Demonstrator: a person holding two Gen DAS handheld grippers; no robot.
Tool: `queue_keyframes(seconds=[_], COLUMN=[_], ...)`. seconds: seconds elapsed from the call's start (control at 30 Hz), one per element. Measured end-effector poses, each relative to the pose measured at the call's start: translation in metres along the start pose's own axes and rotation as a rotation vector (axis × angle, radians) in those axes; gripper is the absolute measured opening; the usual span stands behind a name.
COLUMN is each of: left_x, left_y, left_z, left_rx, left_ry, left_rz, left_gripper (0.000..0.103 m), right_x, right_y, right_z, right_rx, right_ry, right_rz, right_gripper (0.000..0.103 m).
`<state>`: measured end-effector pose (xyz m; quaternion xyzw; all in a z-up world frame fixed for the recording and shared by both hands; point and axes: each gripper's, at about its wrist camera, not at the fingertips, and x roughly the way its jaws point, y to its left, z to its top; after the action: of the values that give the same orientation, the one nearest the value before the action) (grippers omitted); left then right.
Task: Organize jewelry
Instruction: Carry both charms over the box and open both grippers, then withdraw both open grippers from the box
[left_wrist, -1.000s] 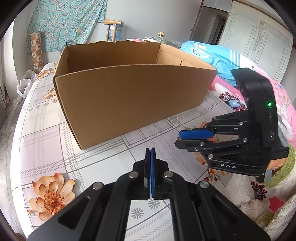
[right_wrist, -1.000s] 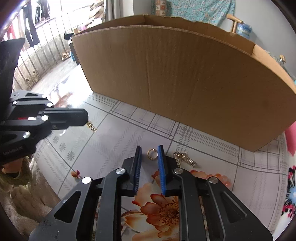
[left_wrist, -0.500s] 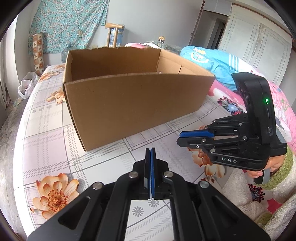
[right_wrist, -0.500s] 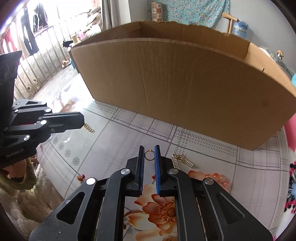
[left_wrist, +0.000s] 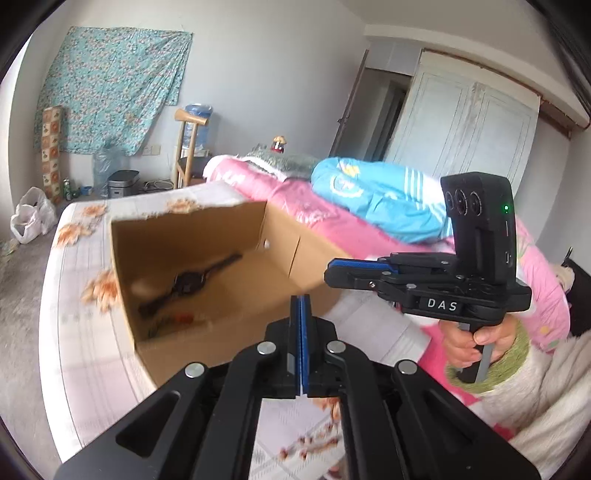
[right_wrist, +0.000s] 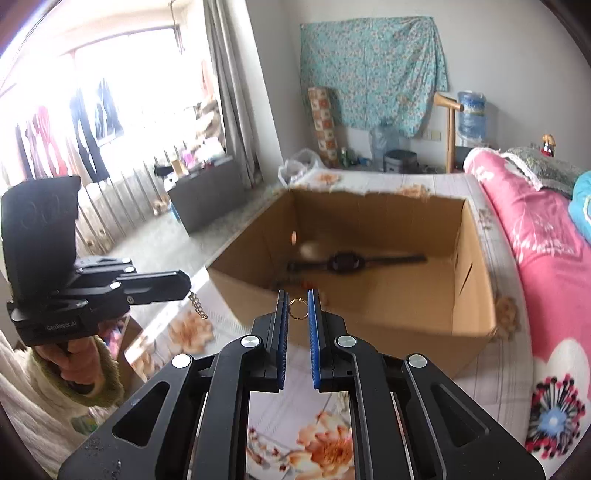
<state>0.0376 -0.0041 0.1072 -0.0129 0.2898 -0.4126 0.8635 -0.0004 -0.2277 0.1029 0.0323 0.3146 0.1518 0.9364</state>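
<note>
- Two grippers: the left gripper (left_wrist: 301, 301) has its pads pressed together on a short gold chain (right_wrist: 197, 306) dangling from its tip.
- The right gripper (right_wrist: 298, 308) pinches one gold ring (right_wrist: 298, 308) between its pads.
- One cardboard box (right_wrist: 476, 295), open-topped, holds a dark watch (right_wrist: 345, 261) plus small blurred items I cannot identify.
</note>
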Motion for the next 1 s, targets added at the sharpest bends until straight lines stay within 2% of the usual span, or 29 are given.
queue_keyframes(seconds=[0.1, 0.23, 0.33, 0.47, 0.73, 0.93, 1.0], left_x=[0.025, 0.085, 0.124, 0.163, 0.193, 0.2, 0.2], left_y=[0.009, 0.033, 0.046, 0.055, 0.061, 0.061, 0.061], left_z=[0.028, 0.056, 0.062, 0.067, 0.06, 0.055, 0.056], left_rx=[-0.005, -0.06, -0.087, -0.088, -0.125, -0.144, -0.148], left_ry=[0.038, 0.168, 0.255, 0.331, 0.42, 0.448, 0.446], left_rz=[0.031, 0.055, 0.095, 0.142, 0.119, 0.116, 0.112], left_gripper=[0.0, 0.0, 0.0, 0.0, 0.0, 0.001, 0.006], right_x=[0.013, 0.055, 0.084, 0.108, 0.123, 0.114, 0.11], right_y=[-0.018, -0.043, -0.063, -0.076, -0.089, -0.095, -0.097], right_z=[0.023, 0.042, 0.045, 0.039, 0.034, 0.037, 0.038], right_rx=[0.034, 0.115, 0.155, 0.168, 0.163, 0.172, 0.18], right_ry=[0.006, 0.113, 0.206, 0.27, 0.293, 0.261, 0.247], right_rz=[0.004, 0.004, -0.032, -0.05, -0.076, -0.083, -0.084], right_gripper=[0.009, 0.009, 0.009, 0.011, 0.013, 0.017, 0.018])
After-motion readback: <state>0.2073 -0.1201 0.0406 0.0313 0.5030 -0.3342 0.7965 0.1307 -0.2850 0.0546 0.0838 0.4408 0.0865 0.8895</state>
